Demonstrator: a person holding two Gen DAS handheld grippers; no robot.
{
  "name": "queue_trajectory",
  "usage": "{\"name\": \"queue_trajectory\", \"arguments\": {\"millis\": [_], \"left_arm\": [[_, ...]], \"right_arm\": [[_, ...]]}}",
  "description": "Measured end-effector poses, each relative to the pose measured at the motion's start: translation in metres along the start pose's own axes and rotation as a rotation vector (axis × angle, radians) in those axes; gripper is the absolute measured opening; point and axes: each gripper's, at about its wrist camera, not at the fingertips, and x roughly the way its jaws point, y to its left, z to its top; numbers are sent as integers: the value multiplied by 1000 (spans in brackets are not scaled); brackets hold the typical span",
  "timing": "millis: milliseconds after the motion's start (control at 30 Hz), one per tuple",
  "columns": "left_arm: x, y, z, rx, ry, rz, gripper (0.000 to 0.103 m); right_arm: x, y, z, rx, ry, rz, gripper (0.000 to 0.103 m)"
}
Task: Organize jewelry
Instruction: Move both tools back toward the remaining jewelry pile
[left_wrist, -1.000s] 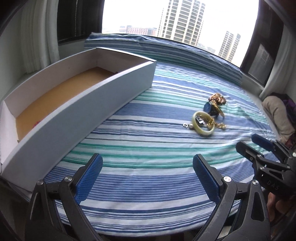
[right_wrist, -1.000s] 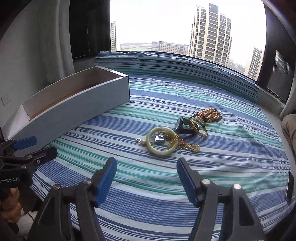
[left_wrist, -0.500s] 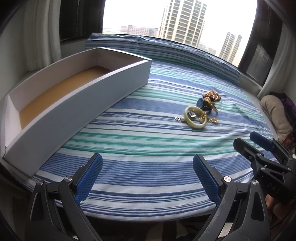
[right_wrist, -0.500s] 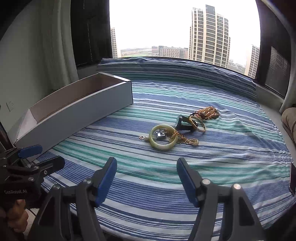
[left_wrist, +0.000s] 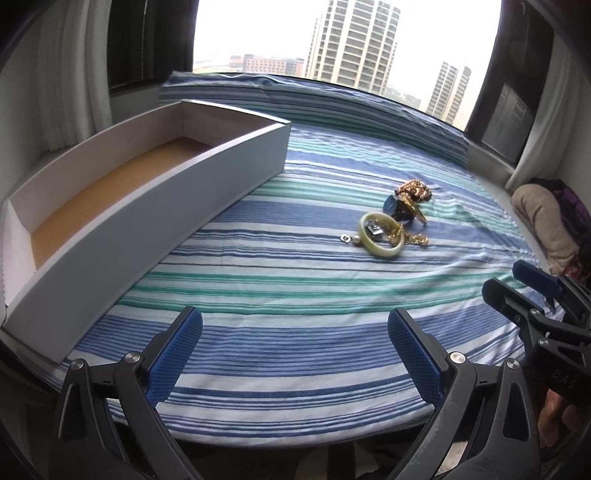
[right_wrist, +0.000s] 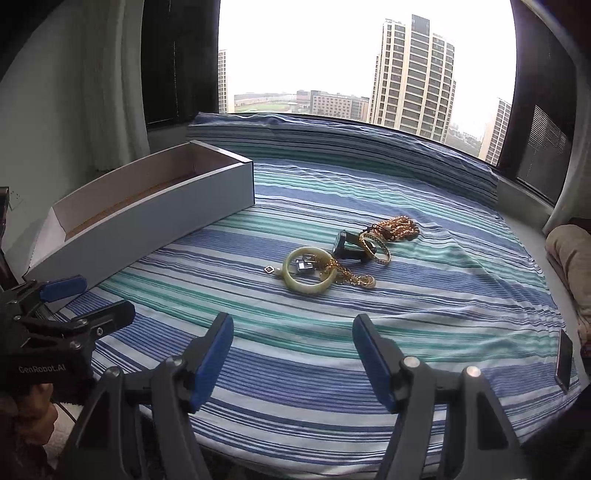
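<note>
A pile of jewelry lies on the striped cloth: a pale green bangle (left_wrist: 380, 239) (right_wrist: 309, 273), a dark watch (left_wrist: 394, 207) (right_wrist: 345, 245), gold chains (right_wrist: 393, 228) (left_wrist: 414, 190) and a small pendant (right_wrist: 269, 269). A long white box (left_wrist: 147, 206) (right_wrist: 159, 210) with a brown floor stands at the left, open on top. My left gripper (left_wrist: 293, 350) is open and empty, near the front edge, well short of the pile. My right gripper (right_wrist: 293, 350) is open and empty, also short of the pile. Each gripper shows in the other's view (right_wrist: 70, 302) (left_wrist: 524, 288).
The striped cloth (left_wrist: 295, 295) covers a table by a window. A beige cushion (left_wrist: 543, 221) (right_wrist: 569, 251) lies at the right edge. A dark flat object (right_wrist: 563, 360) sits at the cloth's right front edge. Curtains hang at the left.
Both grippers have drawn back and risen a little, so the jewelry and box look farther away. Both stay open and empty.
</note>
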Motion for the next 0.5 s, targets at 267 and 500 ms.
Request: {"name": "queue_trajectory", "arguments": {"millis": [267,500], "left_arm": [[19,-12,12,10,62,4,100],[38,-25,19,38,84,-34,100]], "right_arm": [[-8,-34,-9,73,-43,-3,68],[12,-70,-7,125,-13,-46,68]]}}
